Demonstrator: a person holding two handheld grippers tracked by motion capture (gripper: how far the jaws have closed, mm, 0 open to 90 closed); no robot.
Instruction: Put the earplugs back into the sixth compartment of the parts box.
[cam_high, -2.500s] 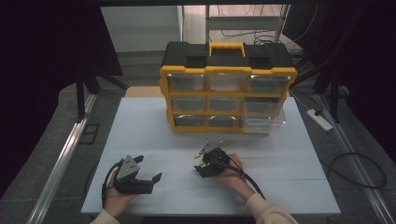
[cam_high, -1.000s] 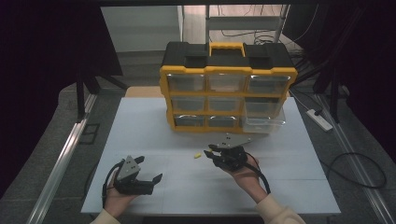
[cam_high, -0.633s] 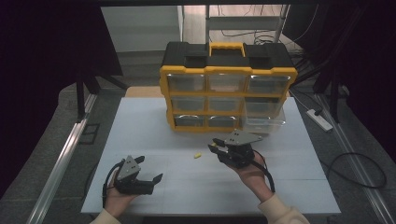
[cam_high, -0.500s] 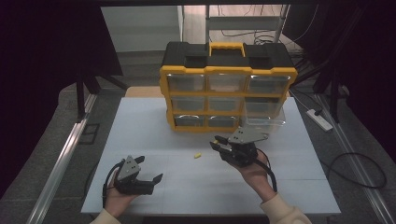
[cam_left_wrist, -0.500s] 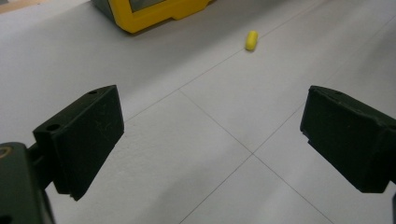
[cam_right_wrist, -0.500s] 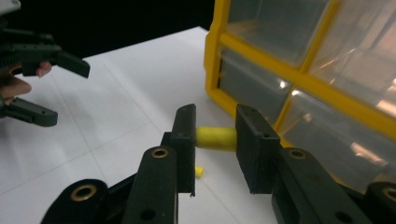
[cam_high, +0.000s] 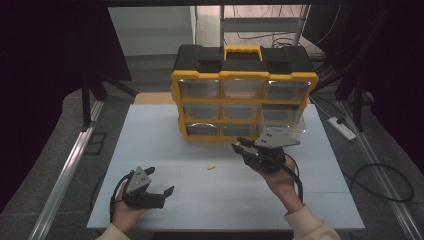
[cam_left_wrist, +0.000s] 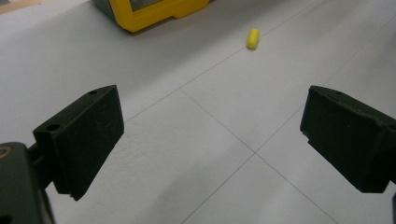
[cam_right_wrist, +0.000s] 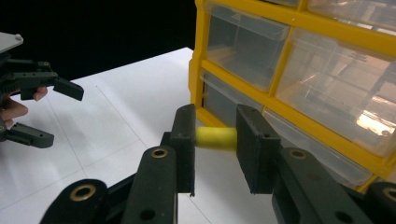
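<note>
A: Surface?

B: A white matte table top (cam_high: 165, 135) scored with thin grid lines is seen, bare apart from a few items. A yellow-and-black plastic drawer organiser with clear drawers (cam_high: 243, 92) is stood at the far middle; one clear plastic drawer (cam_high: 282, 122) is pulled out at its lower right.

A: Room?

B: Dark curtains are seen left and right, grey floor around the table, a metal rail along the left, a white power strip (cam_high: 341, 128) and black cables on the floor at right.

A: Right gripper?

B: The black right gripper (cam_high: 241, 146) is held above the table just in front of the organiser, beside the pulled-out drawer. In the right gripper view its jaws are closed narrow on a small yellow foam cylinder (cam_right_wrist: 215, 138), pinched end to end, clear of the table.

A: Left?

B: The black left gripper (cam_high: 167, 191) is rested low at the near left, jaws spread wide, nothing between them.

A: Anything else?

B: A second small yellow cylinder (cam_high: 212, 166) is left lying on the table between the two grippers, touched by neither.
</note>
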